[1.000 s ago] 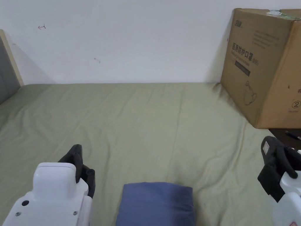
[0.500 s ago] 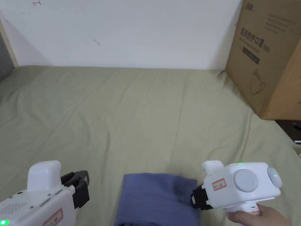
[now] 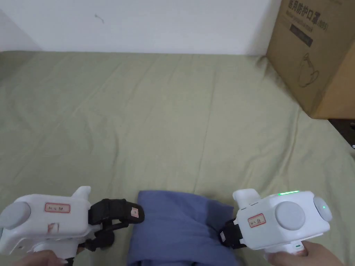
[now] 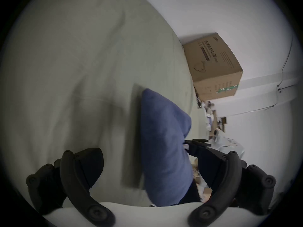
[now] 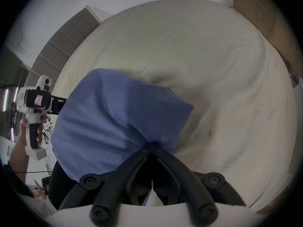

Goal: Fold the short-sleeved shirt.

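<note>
Right gripper [image 3: 225,237], lower right of head view: jaws pressed together, pinching the right edge of the shirt [image 3: 180,225]. In right gripper view the jaws [image 5: 153,146] meet on a gathered bunch of blue cloth, so the grip looks firm. Likely reason: hold that side so the bundle can be lifted or shifted w/o unfolding.

Left gripper [image 3: 116,223], lower left of head view: jaws spread, just beside the shirt's left edge, not on cloth. In left gripper view the shirt [image 4: 164,148] sits between the two open jaws, nearer the right-hand one. Judgement: lined up to take the opposite side for a two-point hold.

Shirt: bottom centre of head view, already a compact blue block on the green bedsheet [image 3: 166,121]; near end runs off the bottom edge of frame. Task looks nearly done; remaining work prob. final fold or placement.

Cardboard box [image 3: 319,55]: upper right of head view, on the bed against the wall, well apart from the shirt.

Changes vs. 0.5 s ago:
- Camera has tipped down; wall strip at top is thinner.
- Left gripper has turned to point at the shirt and closed in on its left edge.
- Right gripper sits at the right edge as before.
- Shirt's right side now looks slightly puckered.
</note>
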Tool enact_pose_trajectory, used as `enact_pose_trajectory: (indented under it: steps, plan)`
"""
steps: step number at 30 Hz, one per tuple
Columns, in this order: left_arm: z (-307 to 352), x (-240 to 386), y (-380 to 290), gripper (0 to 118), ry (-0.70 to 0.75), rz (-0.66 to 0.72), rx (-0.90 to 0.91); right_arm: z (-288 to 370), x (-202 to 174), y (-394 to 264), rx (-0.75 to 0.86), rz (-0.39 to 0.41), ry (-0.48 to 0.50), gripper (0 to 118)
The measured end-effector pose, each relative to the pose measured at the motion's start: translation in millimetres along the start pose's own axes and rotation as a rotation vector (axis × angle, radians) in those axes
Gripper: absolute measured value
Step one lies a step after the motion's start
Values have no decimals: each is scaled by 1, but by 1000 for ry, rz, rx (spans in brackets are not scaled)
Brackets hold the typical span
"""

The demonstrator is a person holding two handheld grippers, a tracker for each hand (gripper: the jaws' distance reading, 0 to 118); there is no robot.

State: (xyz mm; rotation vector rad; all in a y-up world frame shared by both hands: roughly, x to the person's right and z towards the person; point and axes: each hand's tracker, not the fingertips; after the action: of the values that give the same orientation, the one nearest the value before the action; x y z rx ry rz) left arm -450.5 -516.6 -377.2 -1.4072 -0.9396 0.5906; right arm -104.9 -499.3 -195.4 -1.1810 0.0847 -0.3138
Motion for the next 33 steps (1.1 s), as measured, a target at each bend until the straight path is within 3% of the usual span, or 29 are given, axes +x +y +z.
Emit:
enact_pose_trajectory:
  steps: [4, 7, 10, 11, 12, 13, 14, 16, 18, 24, 27, 33]
  plan:
    - [-38, -7, 7, 115, -272, 191, -119, -1, -1, -1, 7, 22, -1, 0]
    - [-75, -3, 4, 116, -366, 227, -194, -2, 1, -1, 10, 9, 6, 0]
    - [-78, 9, 7, 114, -280, 132, -203, -2, 2, -4, 17, 24, 7, 0]
    - [-75, 11, 9, 102, -264, 129, -208, -2, 2, -4, 20, 29, 7, 0]
    - [-71, 16, 8, 81, -212, 100, -201, -2, 3, -5, 23, 29, 9, 0]
    - [-66, 22, 7, 48, -119, 47, -195, -2, 4, -6, 27, 25, 12, 0]
    - [-63, 27, 5, 48, -20, -16, -187, -2, 4, -6, 31, 22, 16, 0]
    - [-57, 31, -2, 31, 108, -119, -174, 4, 4, -8, 69, 0, 42, 0]
    - [-52, 38, -5, 27, 41, -74, -163, 16, -3, -8, 107, -13, 21, 0]
    - [-1, 69, -3, 22, 165, -249, -45, 67, -24, 4, 229, -20, 30, 0]
    - [49, 62, 11, 22, 299, -302, -21, 82, -38, 6, 258, -29, 34, 0]
    - [158, 6, 51, 22, 669, -271, 32, 86, -75, 1, 270, 63, 21, 0]
